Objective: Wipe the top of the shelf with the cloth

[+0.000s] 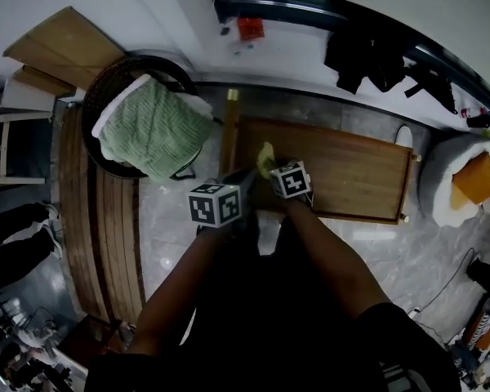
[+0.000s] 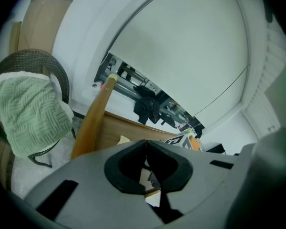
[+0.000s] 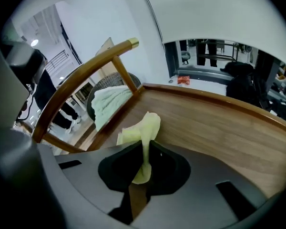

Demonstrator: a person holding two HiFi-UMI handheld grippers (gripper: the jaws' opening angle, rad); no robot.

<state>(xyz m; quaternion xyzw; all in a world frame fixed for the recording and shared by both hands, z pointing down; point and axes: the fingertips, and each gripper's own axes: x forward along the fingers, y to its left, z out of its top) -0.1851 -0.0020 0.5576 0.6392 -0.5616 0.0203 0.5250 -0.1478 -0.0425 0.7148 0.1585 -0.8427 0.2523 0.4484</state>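
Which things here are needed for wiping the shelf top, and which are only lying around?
For the job:
- cloth
- right gripper, shut on the cloth
- shelf top

Only lying about:
- basket with green towel
- dark clothes

No legible txt, labels or nos.

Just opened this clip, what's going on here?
A person works with a tool in each hand. The right tool is shut on a pale yellow-green cloth and holds it over the wooden shelf top, near its left end in the head view. Whether the cloth touches the wood is hard to tell. The left tool is shut and empty, close beside it. A basket holding a green towel stands further left.
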